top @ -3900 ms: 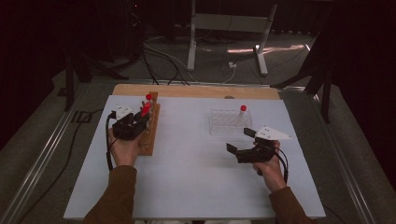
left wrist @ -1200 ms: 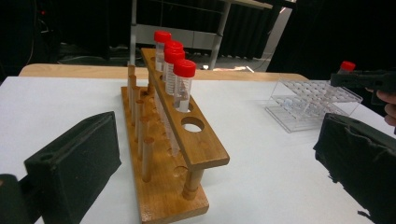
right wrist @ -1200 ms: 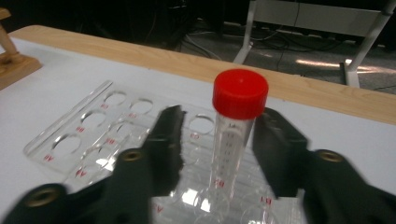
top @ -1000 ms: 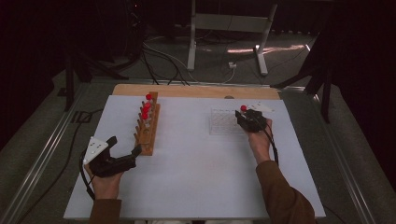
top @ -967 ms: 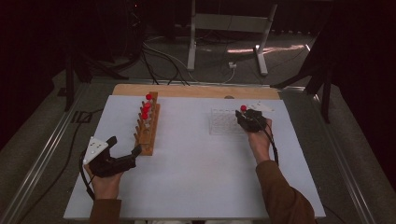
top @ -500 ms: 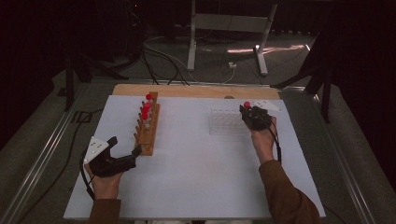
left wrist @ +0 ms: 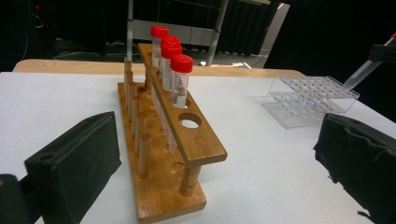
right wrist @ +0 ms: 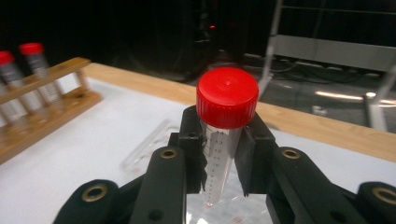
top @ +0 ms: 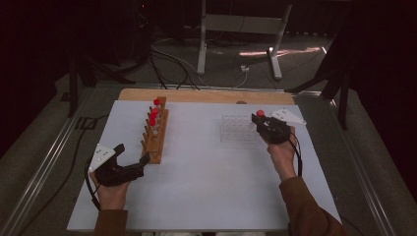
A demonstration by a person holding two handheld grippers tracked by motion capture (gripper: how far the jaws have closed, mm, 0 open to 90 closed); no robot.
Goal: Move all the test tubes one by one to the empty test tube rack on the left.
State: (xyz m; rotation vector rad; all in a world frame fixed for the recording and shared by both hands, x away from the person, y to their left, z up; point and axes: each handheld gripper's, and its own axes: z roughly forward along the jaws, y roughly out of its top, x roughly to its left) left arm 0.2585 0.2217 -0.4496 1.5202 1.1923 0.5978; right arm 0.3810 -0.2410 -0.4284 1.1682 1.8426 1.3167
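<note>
Nearest the person, the left gripper rests low on the white table, its jaws spread wide with nothing between them, pointed at the near end of the wooden rack.

Wooden rack: stands left of centre, running away from the person; red-capped tubes upright in its far holes, the near holes bare.

Clear plastic rack: right of centre, on the tabletop, well apart from the wooden one.

Right gripper: raised over the clear rack's right edge, jaws clamped on a tube with a red cap, held about upright, cap on top, its tapered tip above the clear rack.

Beyond the table: floor cables and a metal stand.
</note>
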